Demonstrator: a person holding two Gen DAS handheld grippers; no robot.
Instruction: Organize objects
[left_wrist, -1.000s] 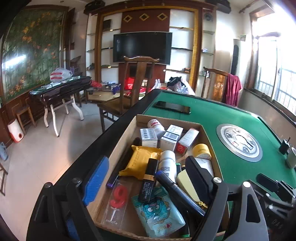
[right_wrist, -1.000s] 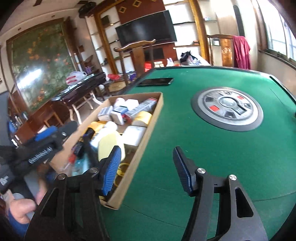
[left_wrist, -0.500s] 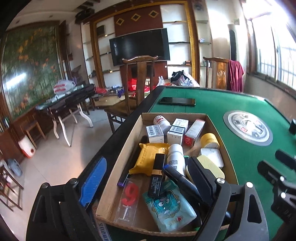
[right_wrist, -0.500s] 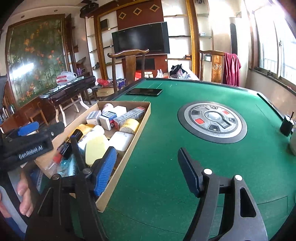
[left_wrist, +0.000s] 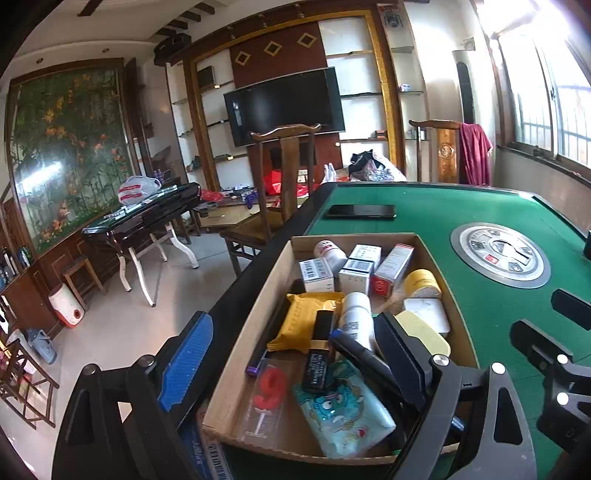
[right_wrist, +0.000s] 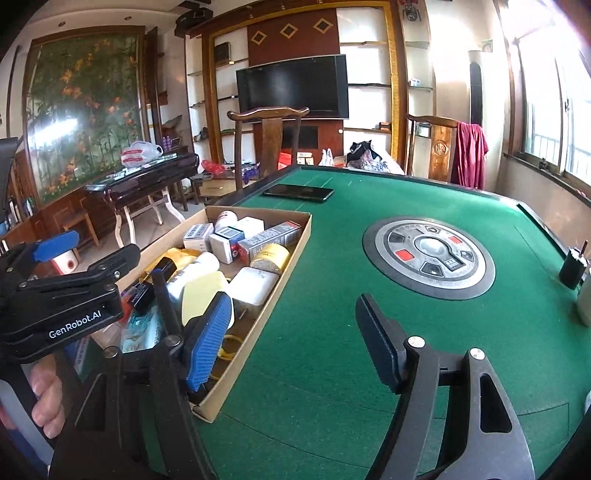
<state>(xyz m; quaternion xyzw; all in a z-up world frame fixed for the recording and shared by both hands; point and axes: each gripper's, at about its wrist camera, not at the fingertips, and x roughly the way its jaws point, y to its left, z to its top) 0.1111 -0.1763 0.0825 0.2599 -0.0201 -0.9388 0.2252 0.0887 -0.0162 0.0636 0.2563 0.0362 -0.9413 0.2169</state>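
A shallow cardboard box (left_wrist: 236, 365) (right_wrist: 291, 254) sits at the left edge of the green felt table (right_wrist: 369, 206). It holds several small items: white cartons (left_wrist: 317, 275), a yellow packet (left_wrist: 301, 319), a black tube (left_wrist: 319, 354), a white bottle (left_wrist: 356, 317), a teal pouch (left_wrist: 343, 410), a red "9" candle (left_wrist: 271, 387), a yellow tape roll (left_wrist: 421, 284). My left gripper (left_wrist: 291, 363) is open and empty, raised over the box's near end. My right gripper (right_wrist: 291, 338) is open and empty, above the felt beside the box's right wall.
A black phone (right_wrist: 299, 192) lies on the felt behind the box. A round grey console (right_wrist: 428, 254) is set in the table's middle. A small dark object (right_wrist: 572, 267) stands at the right edge. Wooden chairs (left_wrist: 284, 177) stand behind the table.
Both grippers have tilted up and drawn back slightly; more of the room shows. Both stay open. The box and its contents have not moved.
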